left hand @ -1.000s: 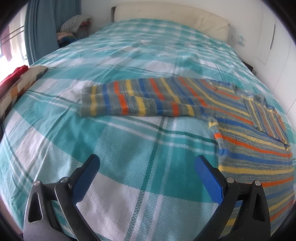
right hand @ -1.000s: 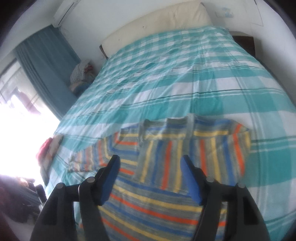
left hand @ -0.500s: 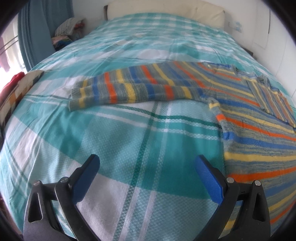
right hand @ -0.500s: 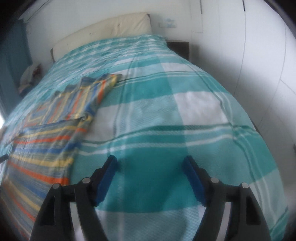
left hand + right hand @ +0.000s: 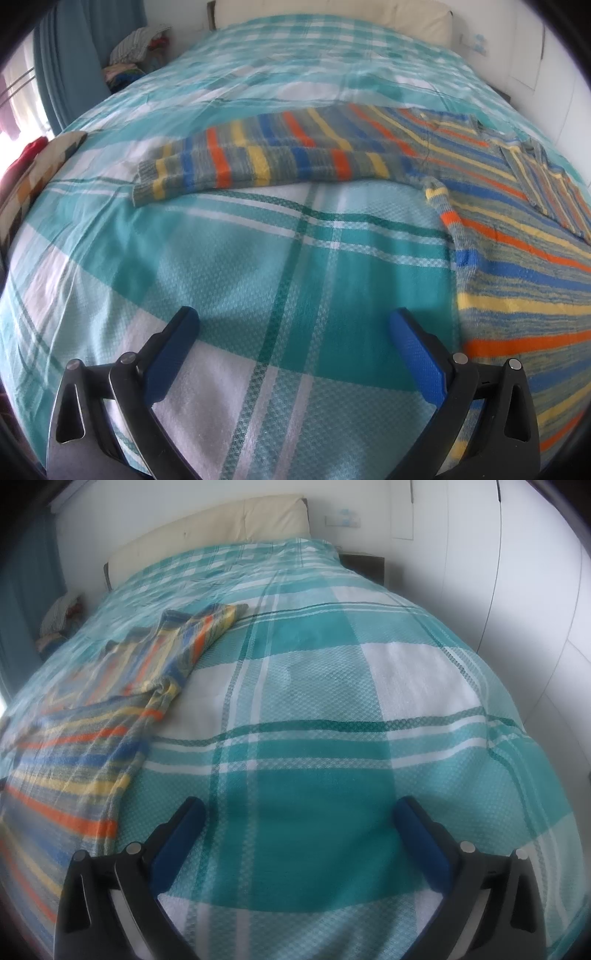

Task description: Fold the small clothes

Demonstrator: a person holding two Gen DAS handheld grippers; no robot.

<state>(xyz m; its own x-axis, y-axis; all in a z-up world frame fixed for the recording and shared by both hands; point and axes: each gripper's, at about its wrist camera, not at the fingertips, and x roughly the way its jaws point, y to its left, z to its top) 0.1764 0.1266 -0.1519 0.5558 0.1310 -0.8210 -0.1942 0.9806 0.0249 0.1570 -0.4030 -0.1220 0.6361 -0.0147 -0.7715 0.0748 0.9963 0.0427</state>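
A small striped knit sweater (image 5: 517, 236) in grey, blue, orange and yellow lies flat on the teal plaid bedspread (image 5: 258, 258). One sleeve (image 5: 258, 158) stretches out to the left; the other is folded over the body. My left gripper (image 5: 293, 325) hovers open over bare bedspread, left of the sweater's side edge, nothing between its blue pads. In the right wrist view the sweater (image 5: 85, 738) lies at the left. My right gripper (image 5: 299, 812) is over bare bedspread (image 5: 332, 701) to the sweater's right, its jaws opening wide with nothing between them.
A cream headboard (image 5: 210, 528) stands at the far end. A teal curtain (image 5: 66, 66) and a pile of clothes (image 5: 136, 48) are at the far left. A patterned cushion (image 5: 33, 173) lies at the bed's left edge. White wardrobe doors (image 5: 517, 572) flank the right side.
My right gripper swung from over the sweater's folded part to bare bedspread on its right and opened wider. The left gripper sank slightly toward the bedspread and stayed open.
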